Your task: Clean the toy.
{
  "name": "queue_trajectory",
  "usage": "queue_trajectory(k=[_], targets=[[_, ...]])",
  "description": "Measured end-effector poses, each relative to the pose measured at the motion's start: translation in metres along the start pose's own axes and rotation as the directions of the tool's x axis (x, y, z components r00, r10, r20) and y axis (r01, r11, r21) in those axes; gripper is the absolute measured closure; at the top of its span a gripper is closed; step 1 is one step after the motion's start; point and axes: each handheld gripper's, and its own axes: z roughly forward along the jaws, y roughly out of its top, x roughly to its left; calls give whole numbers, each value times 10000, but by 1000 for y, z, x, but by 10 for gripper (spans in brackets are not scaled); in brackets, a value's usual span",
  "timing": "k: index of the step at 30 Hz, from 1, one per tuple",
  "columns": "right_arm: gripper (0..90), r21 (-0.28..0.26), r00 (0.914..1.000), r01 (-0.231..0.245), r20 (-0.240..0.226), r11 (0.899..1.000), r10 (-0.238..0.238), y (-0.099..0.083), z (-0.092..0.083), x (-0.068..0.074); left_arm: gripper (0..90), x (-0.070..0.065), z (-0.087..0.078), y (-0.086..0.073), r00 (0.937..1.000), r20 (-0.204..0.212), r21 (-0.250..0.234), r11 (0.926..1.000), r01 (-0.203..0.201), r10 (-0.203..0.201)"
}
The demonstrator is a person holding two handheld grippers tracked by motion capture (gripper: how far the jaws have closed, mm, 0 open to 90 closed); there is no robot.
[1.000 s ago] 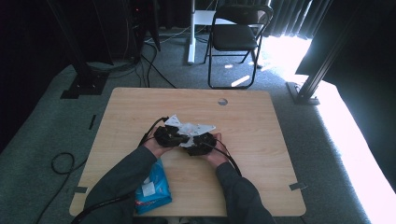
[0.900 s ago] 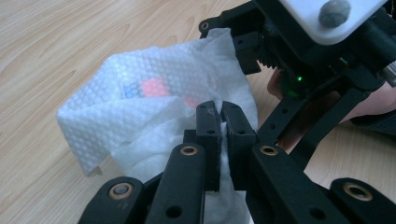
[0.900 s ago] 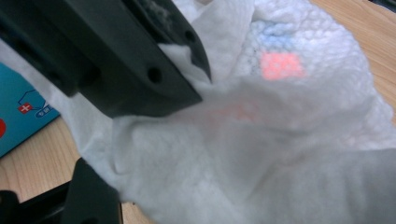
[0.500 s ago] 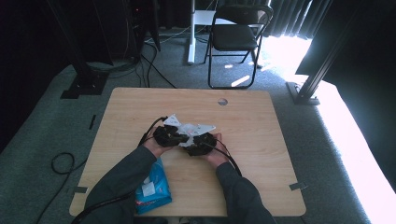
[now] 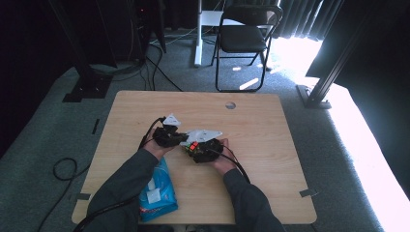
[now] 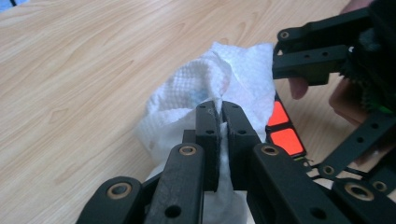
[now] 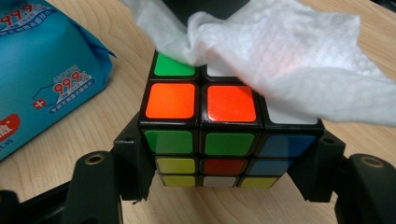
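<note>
The cube [image 7: 219, 135] sat just below centre of the high view, on the table [image 5: 270, 183], clamped by its two opposite side faces between the jaws of the right gripper [image 7: 224, 186]. Judged rigid and hard-edged, light, with glossy stickers that could slip; the flat side faces offered the surest hold, and the jaws already pressed there, low on the body. Its layers might twist under a sideways wiping force, so a grip spanning all three layers seemed wise.

The wipe [image 6: 205, 93] was thin, soft and limp, apparently damp; it would drape and crumple rather than hold shape. The left gripper [image 6: 218, 109] had its jaws together on a pinched fold of it, in the centre of the left gripper view. A bunched fold was judged the best place to hold, since a single layer could tear or pull free.

Appearance: a three-by-three puzzle cube, black body, scrambled. In the right gripper view the top face showed green and two orange tiles; the front face showed green, blue, yellow, orange and white. The white embossed wipe lay over the upper right part of the top face. A blue wipes pack [image 7: 42, 74] occupied the upper left of that view, near the cube but apart.
</note>
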Motion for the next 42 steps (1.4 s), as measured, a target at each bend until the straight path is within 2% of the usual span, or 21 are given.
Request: queue_trajectory(k=[7, 15, 17, 23, 26, 27, 28, 33, 37, 42], targets=[[341, 10, 9995, 215, -219, 9998, -215, 1, 2, 5, 863, 1, 2, 1, 9999, -61, -13, 10000, 83, -83], [341, 12, 9993, 256, -291, 9997, -255, 2, 4, 7, 864, -5, 5, 4, 9999, 74, -24, 9999, -104, 104], [341, 58, 9993, 236, -287, 9997, -235, 2, 5, 8, 864, -12, 8, 4, 9991, 225, 55, 9994, -355, 354], [341, 163, 9993, 246, -281, 9996, -241, 2, 8, 9, 865, -20, 11, 5, 9967, 470, 129, 9977, -662, 655], [341, 186, 9992, 231, -327, 9996, -224, 2, 10, 11, 864, -25, 14, 5, 9943, 682, 164, 9964, -830, 817], [341, 210, 9990, 291, -332, 9994, -284, 2, 12, 11, 864, -28, 15, 5, 9918, 767, 199, 9944, -1043, 1025], [341, 212, 9991, 287, -330, 9994, -280, 2, 12, 12, 864, -29, 15, 5, 9914, 745, 203, 9938, -1089, 1072], [341, 141, 9991, 271, -324, 9995, -267, 3, 9, 11, 864, -25, 12, 5, 9925, 814, 40, 9958, -918, 912], [341, 80, 9992, 262, -296, 9996, -259, 3, 7, 10, 865, -18, 8, 5, 9962, 537, 18, 9977, -681, 679], [341, -27, 9994, 221, -253, 9998, -221, 3, 4, 7, 866, -13, 4, 5, 9977, 331, 73, 9982, -593, 590]])
